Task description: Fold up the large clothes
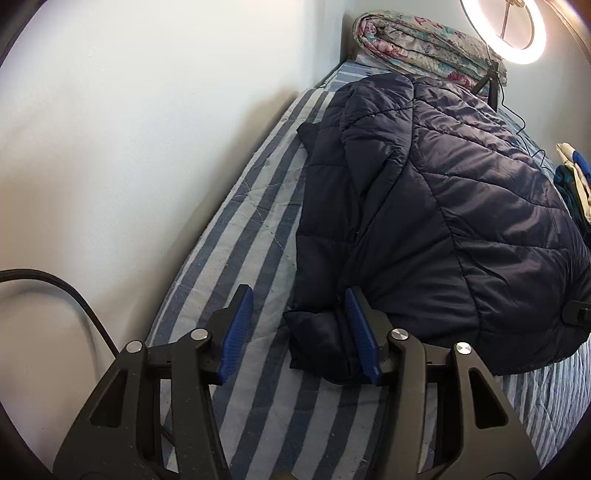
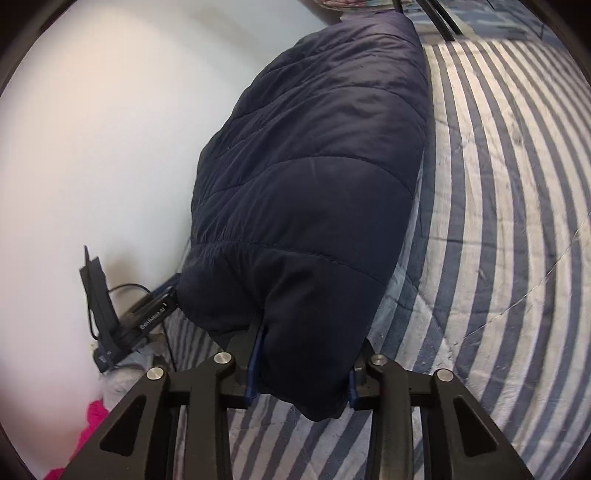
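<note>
A: Left gripper?
B: Standing about half apart, low over the striped bed. Blue pads clear on one side; the other touching a folded corner of the navy quilted jacket. Not clamped.

A: Right gripper?
B: Clamped on a thick fold of the same jacket, padding bulging out between and over the fingers.

A: Jacket's place?
B: Heaped along the bed's wall side, sleeve tucked across the body.

A: Rest of the room?
B: White wall just beside the mattress. Folded floral blanket at the far end, lit ring light above. Pile of folded clothes at the frame's edge. Pink cloth low by the wall.
</note>
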